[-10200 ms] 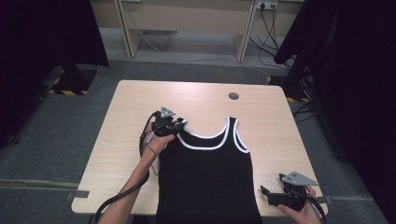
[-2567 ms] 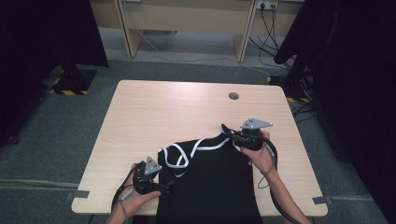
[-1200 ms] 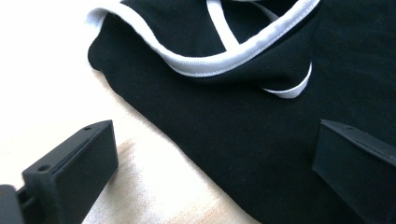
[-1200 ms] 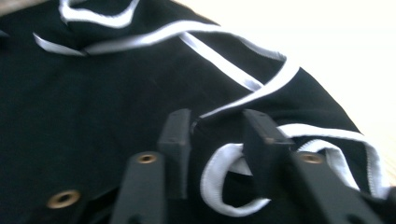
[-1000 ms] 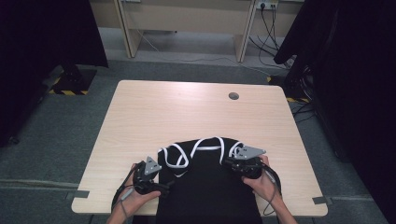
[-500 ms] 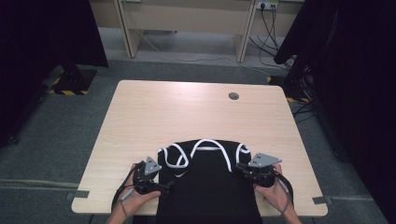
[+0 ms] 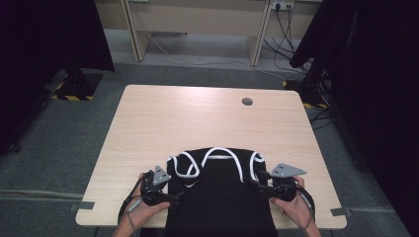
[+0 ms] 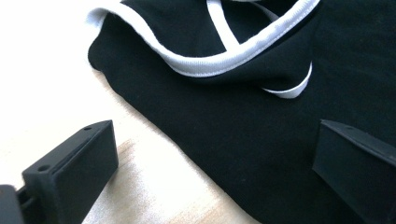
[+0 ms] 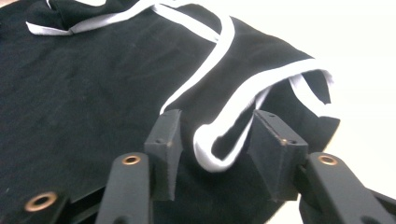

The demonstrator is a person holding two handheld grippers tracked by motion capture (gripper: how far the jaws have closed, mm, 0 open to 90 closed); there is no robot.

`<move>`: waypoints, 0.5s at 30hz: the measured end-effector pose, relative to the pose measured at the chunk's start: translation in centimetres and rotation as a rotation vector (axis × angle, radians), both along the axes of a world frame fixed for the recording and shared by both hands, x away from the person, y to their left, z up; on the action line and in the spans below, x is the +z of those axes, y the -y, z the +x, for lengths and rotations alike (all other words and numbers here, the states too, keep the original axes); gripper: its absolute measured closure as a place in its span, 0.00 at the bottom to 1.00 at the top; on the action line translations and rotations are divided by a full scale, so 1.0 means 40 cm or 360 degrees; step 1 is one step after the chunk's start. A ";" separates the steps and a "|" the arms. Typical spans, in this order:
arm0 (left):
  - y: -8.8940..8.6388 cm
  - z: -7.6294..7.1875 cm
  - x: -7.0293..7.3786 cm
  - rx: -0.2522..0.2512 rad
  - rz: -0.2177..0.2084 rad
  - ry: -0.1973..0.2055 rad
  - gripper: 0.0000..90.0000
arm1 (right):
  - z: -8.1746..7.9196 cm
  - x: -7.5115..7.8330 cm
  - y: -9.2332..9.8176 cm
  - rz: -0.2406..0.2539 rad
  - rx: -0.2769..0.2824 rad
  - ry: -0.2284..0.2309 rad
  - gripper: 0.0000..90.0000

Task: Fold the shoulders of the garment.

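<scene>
Now right gripper (image 9: 212,140) jaws just opened — white-trimmed strap (image 9: 219,140) loose between them, left gripper (image 8: 212,168) released too.

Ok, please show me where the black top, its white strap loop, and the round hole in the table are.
black top (image 7: 222,197), high view, plain middle of the cloth.
white strap loop (image 9: 212,161), right gripper view, bottom bend of the loop between the open jaws.
round hole (image 7: 247,101), high view, its centre, far side of the tabletop.
</scene>
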State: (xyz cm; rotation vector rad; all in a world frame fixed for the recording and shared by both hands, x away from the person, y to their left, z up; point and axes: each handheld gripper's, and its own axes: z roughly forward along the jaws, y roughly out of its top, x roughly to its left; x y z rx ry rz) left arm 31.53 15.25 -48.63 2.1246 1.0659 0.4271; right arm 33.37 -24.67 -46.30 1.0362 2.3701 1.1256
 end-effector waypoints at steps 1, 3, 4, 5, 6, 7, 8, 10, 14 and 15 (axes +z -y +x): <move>0.000 0.000 0.000 0.0001 0.0001 0.0001 0.00 | -0.003 -0.002 0.001 -0.0010 -0.0014 -0.0020 0.48; 0.001 -0.002 0.000 0.0001 -0.0002 -0.0001 0.00 | -0.010 -0.008 0.003 -0.0012 -0.0035 -0.0043 0.44; 0.001 -0.003 0.000 -0.0001 -0.0002 0.0000 0.00 | -0.013 -0.009 0.004 -0.0016 -0.0043 -0.0053 0.42; 0.001 -0.003 0.000 -0.0005 0.0000 -0.0001 0.00 | -0.015 -0.012 0.005 -0.0019 -0.0052 -0.0057 0.41; 0.001 -0.005 0.000 -0.0004 -0.0001 -0.0002 0.00 | -0.018 -0.014 0.006 -0.0030 -0.0052 -0.0059 0.40; 0.001 -0.005 0.000 -0.0005 -0.0002 -0.0003 0.00 | -0.021 -0.016 0.007 -0.0041 -0.0053 -0.0063 0.40; 0.001 -0.006 0.000 -0.0008 -0.0002 -0.0002 0.00 | -0.024 -0.018 0.007 -0.0052 -0.0056 -0.0068 0.39; 0.001 -0.007 0.000 -0.0010 -0.0004 -0.0001 0.00 | -0.030 -0.024 0.007 -0.0086 -0.0060 -0.0084 0.38; 0.001 -0.007 0.000 -0.0010 -0.0005 -0.0002 0.00 | -0.041 -0.032 0.008 -0.0113 -0.0060 -0.0065 0.38; 0.001 -0.007 0.000 -0.0010 -0.0004 -0.0001 0.00 | -0.042 -0.032 0.008 -0.0113 -0.0061 -0.0068 0.38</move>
